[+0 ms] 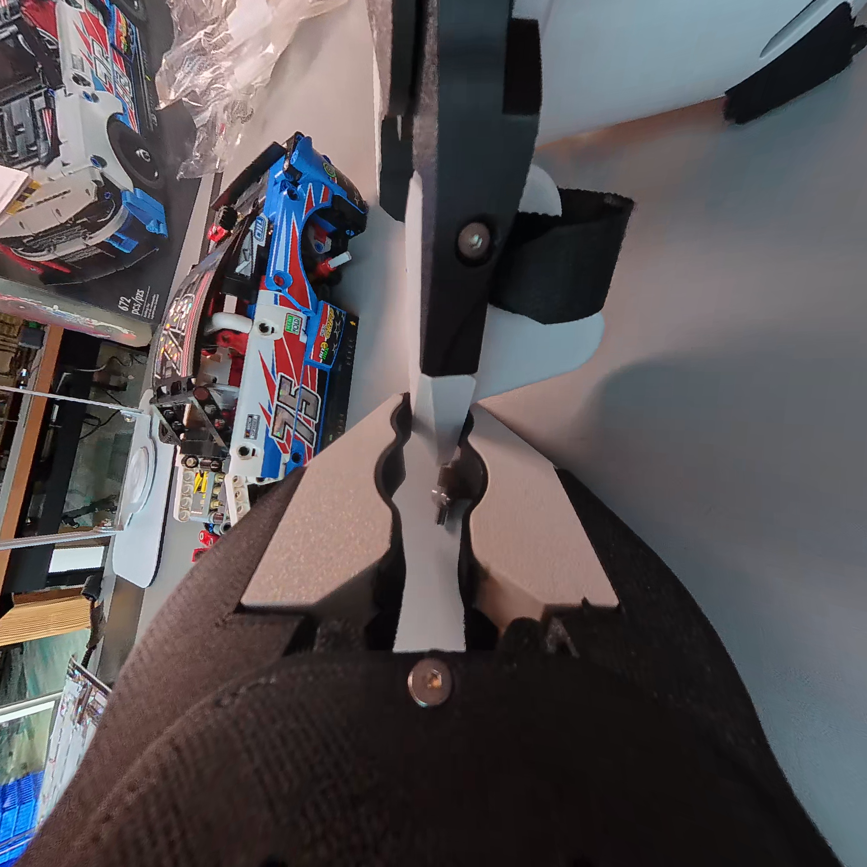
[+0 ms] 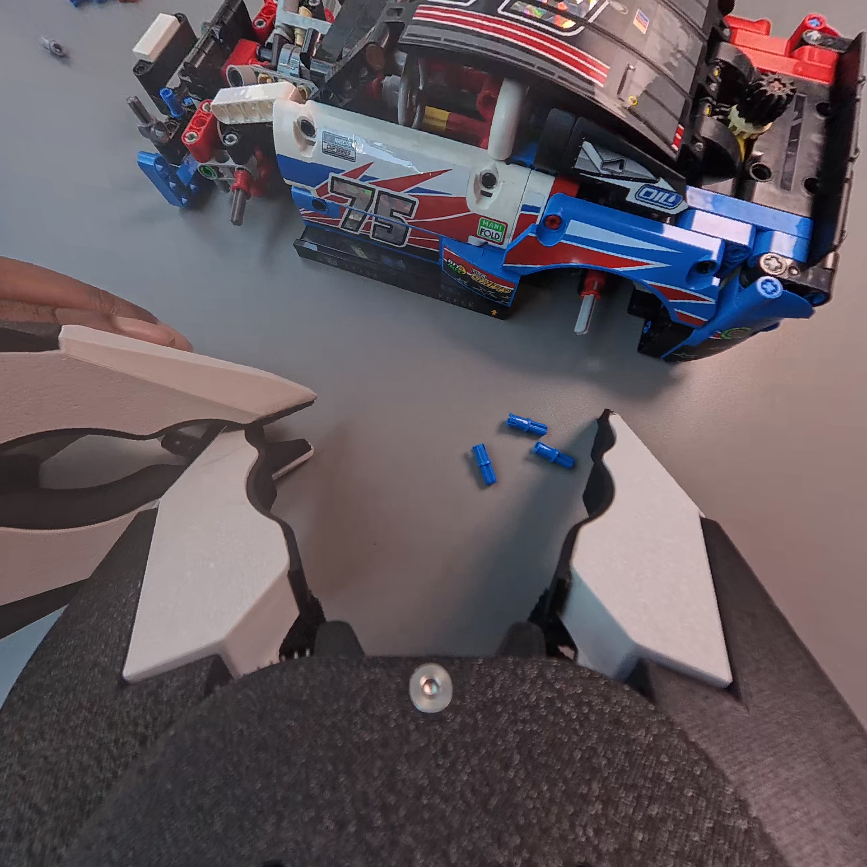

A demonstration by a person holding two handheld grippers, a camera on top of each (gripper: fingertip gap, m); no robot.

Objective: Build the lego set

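- Left wrist view rolled sideways; the other tool's black-and-white body fills the upper middle and hides much of the table (image 1: 703, 422).
- Left gripper (image 1: 438, 469): jaws drawn nearly together on a small dark grey piece (image 1: 443, 492) at the tips; too small and shadowed to tell its kind. The other tool's white finger tip pokes into the same gap.
- Right gripper (image 2: 436, 469): jaws spread wide, nothing between them, held low over the grey table and pointing toward the car.
- Three blue pins (image 2: 525, 448) lie loose on the table between the right fingertips, nearer the right-hand finger, not touching each other.
- One lego car (image 2: 492, 164), part-built, white, blue and red with a black roof; it lies beyond the pins, well apart from them. Top and right edges cut off by the frame. No wheels on the near side; bare axles stick out.
- One set box (image 1: 79, 155) beyond the car, cut off at left in the left wrist view; crumpled clear bags (image 1: 225, 70) beside it.
- One stray small grey piece (image 2: 54, 47) top left, blurred.
- A person's finger (image 2: 117, 314) rests on the left tool's white finger, at the left edge of the right wrist view.
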